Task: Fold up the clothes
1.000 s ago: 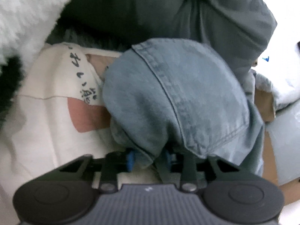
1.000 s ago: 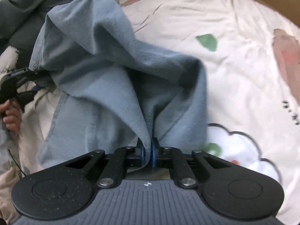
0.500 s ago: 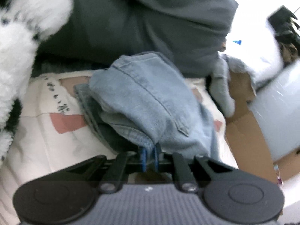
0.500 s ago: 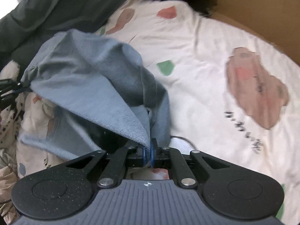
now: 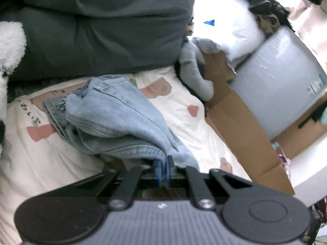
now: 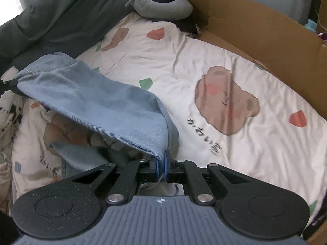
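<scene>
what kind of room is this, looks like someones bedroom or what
Most likely a bedroom, with the work done on a bed: a cartoon bear bedsheet covers the soft surface, a dark grey pillow and a grey neck pillow lie at its head, and cardboard boxes crowd the side.

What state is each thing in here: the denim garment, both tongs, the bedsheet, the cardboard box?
Denim garment: bunched, unfolded, lifted off the sheet, pinched at two edges.
Left tongs: shut on the denim garment's hem.
Right tongs: shut on the denim garment's edge.
Printed bedsheet: spread out, wrinkled.
Cardboard box: open, flap up beside the bedsheet.
Grey neck pillow: lying curved at the sheet's far end.
</scene>
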The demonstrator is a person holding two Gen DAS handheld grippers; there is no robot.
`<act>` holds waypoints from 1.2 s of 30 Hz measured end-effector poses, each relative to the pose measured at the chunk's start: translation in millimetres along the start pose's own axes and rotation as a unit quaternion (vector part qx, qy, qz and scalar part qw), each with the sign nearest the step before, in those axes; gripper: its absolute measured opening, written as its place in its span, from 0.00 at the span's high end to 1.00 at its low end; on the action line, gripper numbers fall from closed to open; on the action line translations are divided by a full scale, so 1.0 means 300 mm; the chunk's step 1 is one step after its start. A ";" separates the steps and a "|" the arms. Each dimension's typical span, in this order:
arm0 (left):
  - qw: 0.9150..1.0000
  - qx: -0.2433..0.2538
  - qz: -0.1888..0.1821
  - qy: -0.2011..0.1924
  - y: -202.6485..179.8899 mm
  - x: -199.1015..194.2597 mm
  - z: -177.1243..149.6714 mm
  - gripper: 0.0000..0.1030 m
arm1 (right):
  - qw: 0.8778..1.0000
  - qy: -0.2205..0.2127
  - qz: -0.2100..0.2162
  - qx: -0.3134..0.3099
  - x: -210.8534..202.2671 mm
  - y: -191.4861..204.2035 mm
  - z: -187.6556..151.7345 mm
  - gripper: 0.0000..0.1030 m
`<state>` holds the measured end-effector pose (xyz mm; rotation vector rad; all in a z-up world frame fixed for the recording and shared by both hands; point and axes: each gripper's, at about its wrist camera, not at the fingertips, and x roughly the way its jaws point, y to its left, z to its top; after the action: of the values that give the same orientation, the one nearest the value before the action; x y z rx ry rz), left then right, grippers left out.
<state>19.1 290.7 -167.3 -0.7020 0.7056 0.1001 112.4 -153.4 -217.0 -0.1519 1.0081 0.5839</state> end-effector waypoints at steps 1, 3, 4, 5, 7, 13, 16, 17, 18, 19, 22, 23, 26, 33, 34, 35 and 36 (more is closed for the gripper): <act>1.000 0.001 -0.003 0.003 -0.011 -0.015 -0.013 0.96 | 1.000 0.001 -0.002 -0.001 -0.019 -0.005 -0.010 0.98; 1.000 0.002 -0.007 0.011 -0.028 -0.044 -0.038 0.97 | 1.000 0.003 -0.004 0.003 -0.052 -0.013 -0.033 0.98; 1.000 0.003 -0.009 0.015 -0.034 -0.059 -0.051 0.97 | 1.000 0.004 -0.005 0.005 -0.069 -0.017 -0.045 0.98; 1.000 0.003 -0.011 0.019 -0.036 -0.076 -0.063 0.97 | 1.000 0.005 -0.006 0.007 -0.086 -0.020 -0.057 0.98; 1.000 0.001 -0.015 0.025 -0.039 -0.112 -0.087 0.97 | 1.000 0.007 -0.007 0.009 -0.114 -0.023 -0.073 0.98; 0.998 0.004 -0.006 0.062 -0.025 -0.194 -0.163 0.97 | 1.000 0.013 -0.006 0.009 -0.159 -0.017 -0.108 0.98; 0.997 -0.008 -0.001 0.073 0.014 -0.197 -0.204 0.96 | 1.000 0.015 -0.005 0.014 -0.157 -0.019 -0.124 0.98; 0.997 -0.010 0.001 0.075 0.025 -0.191 -0.215 0.96 | 1.000 0.017 -0.005 0.015 -0.152 -0.018 -0.128 0.98; 0.997 -0.010 0.003 0.078 0.036 -0.182 -0.223 0.96 | 1.000 0.018 -0.006 0.016 -0.146 -0.016 -0.132 0.98; 0.997 -0.011 0.005 0.083 0.048 -0.171 -0.230 0.96 | 1.000 0.019 -0.007 0.016 -0.140 -0.014 -0.136 0.98; 0.995 -0.016 0.008 0.098 0.081 -0.149 -0.240 0.94 | 1.000 0.022 -0.006 0.018 -0.129 -0.014 -0.139 0.98; 0.994 -0.018 0.009 0.106 0.089 -0.142 -0.242 0.93 | 1.000 0.022 -0.006 0.019 -0.127 -0.014 -0.137 0.98; 0.991 -0.031 0.014 0.126 0.123 -0.123 -0.247 0.84 | 0.999 0.023 -0.007 0.022 -0.123 -0.015 -0.131 0.98; 0.988 -0.061 0.031 0.140 0.199 -0.128 -0.269 0.63 | 0.999 0.030 -0.017 0.023 -0.110 -0.011 -0.125 0.98; 0.987 -0.065 0.035 0.140 0.208 -0.131 -0.272 0.62 | 0.999 0.031 -0.017 0.024 -0.109 -0.011 -0.125 0.98; 0.987 -0.068 0.039 0.138 0.215 -0.136 -0.273 0.60 | 0.999 0.031 -0.017 0.025 -0.108 -0.010 -0.124 0.98; 0.988 -0.069 0.043 0.134 0.220 -0.142 -0.273 0.53 | 0.999 0.031 -0.017 0.025 -0.108 -0.010 -0.123 0.98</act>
<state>-80.2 296.7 -222.1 -0.8260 0.9944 0.1369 73.4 -182.7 -210.4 -0.1432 1.0772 0.5241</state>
